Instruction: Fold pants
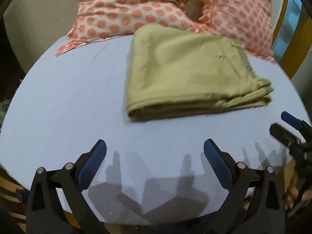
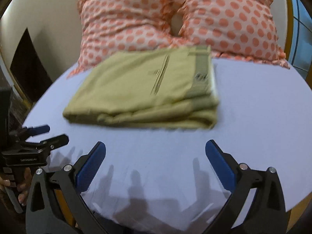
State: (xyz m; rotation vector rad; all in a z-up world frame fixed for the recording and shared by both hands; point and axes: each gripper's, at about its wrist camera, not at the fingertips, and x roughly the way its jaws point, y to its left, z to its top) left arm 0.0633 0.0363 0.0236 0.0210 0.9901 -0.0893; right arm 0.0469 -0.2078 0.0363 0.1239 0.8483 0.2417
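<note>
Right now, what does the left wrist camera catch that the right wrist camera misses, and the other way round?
Only the left wrist view shows the right gripper at its right edge, fingers apart, with the hand holding it.

Only the right wrist view shows the left gripper at its left edge, also open, and a dark opening in the wall behind.

Both show the folded khaki-green pants lying on the pale blue bedsheet, untouched by either gripper, with white pillows with coral polka dots behind them.
</note>
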